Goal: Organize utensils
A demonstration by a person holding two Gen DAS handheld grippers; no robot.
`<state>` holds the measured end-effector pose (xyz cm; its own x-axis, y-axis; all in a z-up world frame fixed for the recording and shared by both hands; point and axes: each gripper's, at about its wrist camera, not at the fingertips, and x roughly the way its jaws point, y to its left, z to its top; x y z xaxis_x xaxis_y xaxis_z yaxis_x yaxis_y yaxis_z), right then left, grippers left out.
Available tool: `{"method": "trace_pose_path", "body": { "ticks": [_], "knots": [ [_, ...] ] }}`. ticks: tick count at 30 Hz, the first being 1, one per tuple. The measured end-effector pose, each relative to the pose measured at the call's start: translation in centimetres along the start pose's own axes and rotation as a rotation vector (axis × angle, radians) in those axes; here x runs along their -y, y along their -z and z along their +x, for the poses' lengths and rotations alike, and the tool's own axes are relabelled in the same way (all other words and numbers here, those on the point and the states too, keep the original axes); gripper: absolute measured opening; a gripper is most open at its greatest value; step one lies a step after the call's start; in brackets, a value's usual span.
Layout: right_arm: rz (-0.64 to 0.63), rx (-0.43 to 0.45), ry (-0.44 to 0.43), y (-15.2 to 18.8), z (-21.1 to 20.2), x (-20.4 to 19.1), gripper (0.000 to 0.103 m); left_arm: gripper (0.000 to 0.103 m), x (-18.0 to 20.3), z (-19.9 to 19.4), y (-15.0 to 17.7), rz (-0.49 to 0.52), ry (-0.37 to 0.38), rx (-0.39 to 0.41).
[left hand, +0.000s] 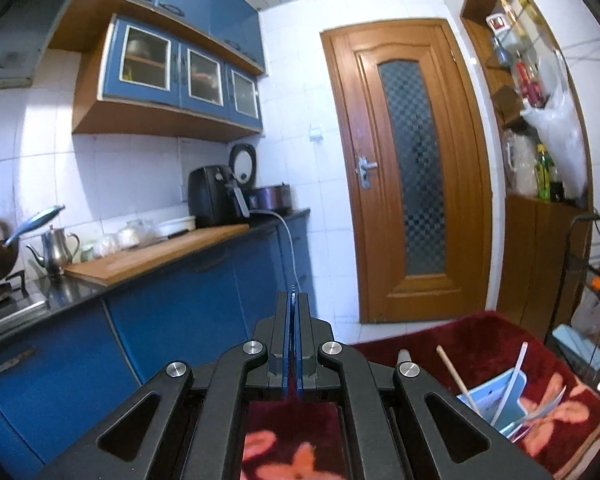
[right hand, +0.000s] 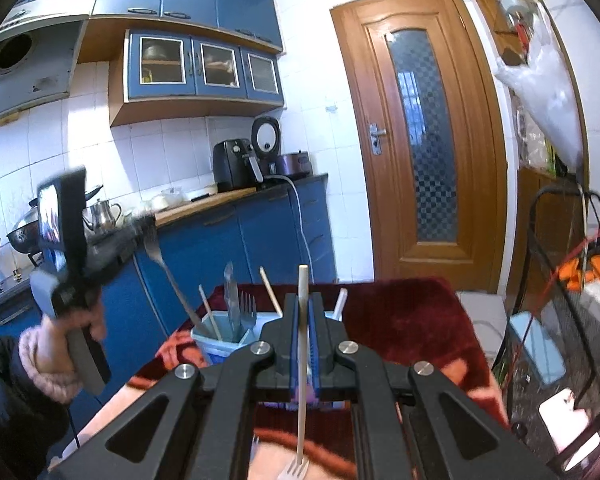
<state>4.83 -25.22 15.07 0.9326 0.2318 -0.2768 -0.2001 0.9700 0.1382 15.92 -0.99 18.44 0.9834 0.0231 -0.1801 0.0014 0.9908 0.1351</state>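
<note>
- Pale-handled fork [right hand: 301,364] sits pinched between my right gripper [right hand: 303,304] fingers, handle up at 12 o'clock and tines down at 6, I judge so it can drop straight into the holder.
- Light-blue utensil holder [right hand: 220,342] stands on the red floral cloth [right hand: 400,320] just beyond those fingers, toward 11 o'clock; it already carries a fork, a knife-like blade and sticks, all upright.
- My left gripper [left hand: 293,300] has its fingers pressed together on nothing, raised toward the kitchen counter [left hand: 160,256]; I read it as parked clear of the drop.
- Only the right view shows the held fork, and the left hand [right hand: 60,340] gripping its device at 9 o'clock.
- From the left view the holder lies at 4 o'clock, mostly its rim; the counter's kettle [left hand: 58,246] shows more clearly there.
</note>
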Motion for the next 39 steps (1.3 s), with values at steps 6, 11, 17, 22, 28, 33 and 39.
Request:
{"method": "trace_pose_path", "body": {
  "ticks": [6, 11, 17, 22, 28, 33, 39],
  "knots": [
    [-0.025, 0.068, 0.019, -3.3, 1.2, -0.6, 0.006, 0.001, 1.0, 1.3, 2.0, 0.014, 0.029, -0.045],
    [-0.021, 0.114, 0.032, -5.4, 3.6, -1.0, 0.006, 0.001, 1.3, 2.2, 3.3, -0.010, 0.059, -0.072],
    [-0.064, 0.103, 0.074, -4.9, 7.3, -1.5, 0.006, 0.002, 1.8, 2.8, 4.4, -0.022, 0.095, -0.095],
    [-0.055, 0.038, 0.094, -3.7, 9.7, -0.8, 0.006, 0.002, 2.0, 3.3, 5.3, -0.040, 0.122, -0.120],
    [-0.046, -0.056, 0.097, -1.9, 11.4, -0.3, 0.006, 0.002, 2.5, 3.6, 6.1, -0.043, 0.139, -0.140],
    [-0.052, -0.107, 0.097, -0.7, 12.1, -0.3, 0.007, 0.003, 3.0, 3.9, 6.6, -0.051, 0.147, -0.158],
    [-0.017, -0.148, 0.071, 0.0, 12.6, 0.2, 0.007, 0.006, 3.0, 4.2, 7.0, -0.092, 0.169, -0.204]
  ]
}}
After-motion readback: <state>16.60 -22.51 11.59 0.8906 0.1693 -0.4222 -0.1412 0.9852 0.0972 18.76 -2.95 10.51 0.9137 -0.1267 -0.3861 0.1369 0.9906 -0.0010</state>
